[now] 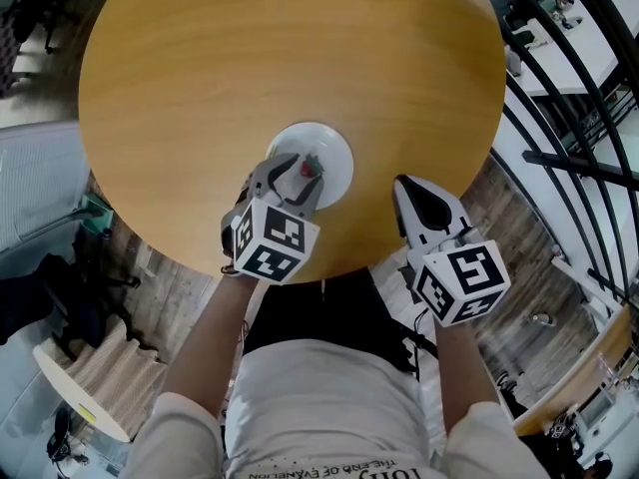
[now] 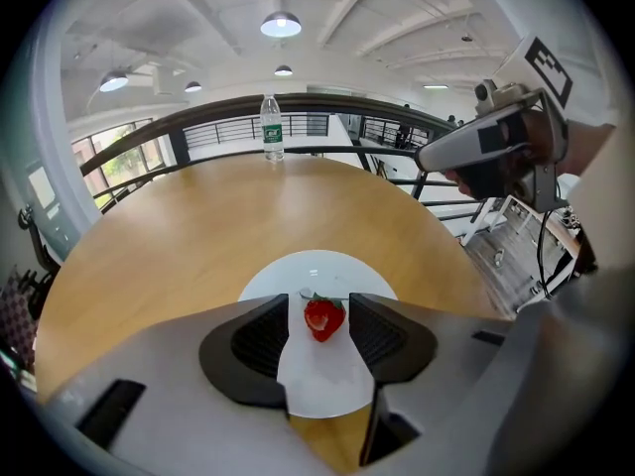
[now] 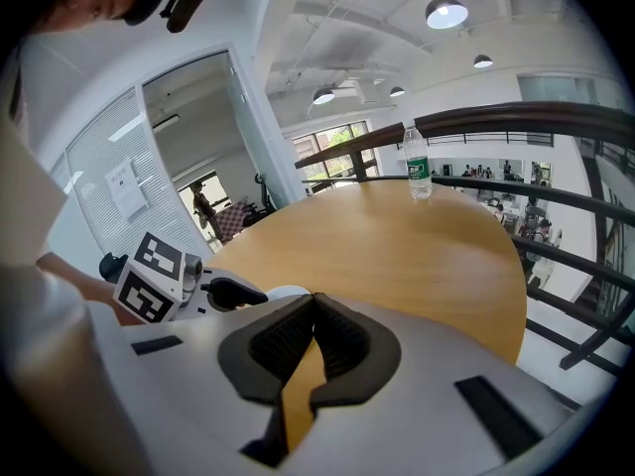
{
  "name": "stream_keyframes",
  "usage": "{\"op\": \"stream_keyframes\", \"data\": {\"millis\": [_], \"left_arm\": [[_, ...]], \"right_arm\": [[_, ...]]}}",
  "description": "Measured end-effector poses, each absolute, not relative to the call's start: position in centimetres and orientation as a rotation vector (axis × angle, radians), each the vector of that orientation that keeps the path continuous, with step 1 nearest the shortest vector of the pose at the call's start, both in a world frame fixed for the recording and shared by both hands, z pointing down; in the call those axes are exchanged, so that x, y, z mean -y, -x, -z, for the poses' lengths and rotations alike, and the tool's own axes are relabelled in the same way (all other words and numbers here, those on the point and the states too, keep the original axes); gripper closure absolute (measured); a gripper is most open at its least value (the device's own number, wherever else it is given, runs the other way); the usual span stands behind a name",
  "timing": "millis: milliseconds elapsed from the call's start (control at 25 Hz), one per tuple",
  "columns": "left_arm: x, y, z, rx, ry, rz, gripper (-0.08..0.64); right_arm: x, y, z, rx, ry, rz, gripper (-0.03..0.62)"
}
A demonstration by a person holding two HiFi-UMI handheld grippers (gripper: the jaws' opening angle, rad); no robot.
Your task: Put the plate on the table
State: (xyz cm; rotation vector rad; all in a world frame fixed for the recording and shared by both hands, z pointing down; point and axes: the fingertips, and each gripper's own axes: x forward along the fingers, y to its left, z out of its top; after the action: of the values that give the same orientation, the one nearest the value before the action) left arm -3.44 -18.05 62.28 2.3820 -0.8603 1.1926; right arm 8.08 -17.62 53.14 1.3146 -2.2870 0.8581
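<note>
Left gripper hovers over the near side of the plate. Its jaws stand apart, with a strawberry on the plate between them and neither pad pressing on it. Plate position: flat on the round wooden tabletop, close to its near edge. Right gripper sits just right of the plate, jaws closed together and empty. A water bottle stands upright at the far edge.
</note>
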Motion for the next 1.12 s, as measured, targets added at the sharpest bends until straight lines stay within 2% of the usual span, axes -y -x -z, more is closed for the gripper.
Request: {"op": "stream_keyframes", "data": {"millis": [320, 760, 1120], "left_arm": [[17.5, 5.0, -57.9, 0.943, -2.393, -1.086, 0.360], [14.8, 7.8, -50.4, 1.105, -2.444, -0.951, 0.497], [9.8, 9.4, -42.5, 1.187, -2.447, -0.671, 0.535]], "right_arm": [[16.4, -7.3, -50.6, 2.323, -1.293, -0.803, 0.568], [13.4, -7.5, -46.1, 2.366, -1.310, -0.724, 0.568], [9.8, -6.3, -40.9, 2.414, -1.319, -0.639, 0.569]]}}
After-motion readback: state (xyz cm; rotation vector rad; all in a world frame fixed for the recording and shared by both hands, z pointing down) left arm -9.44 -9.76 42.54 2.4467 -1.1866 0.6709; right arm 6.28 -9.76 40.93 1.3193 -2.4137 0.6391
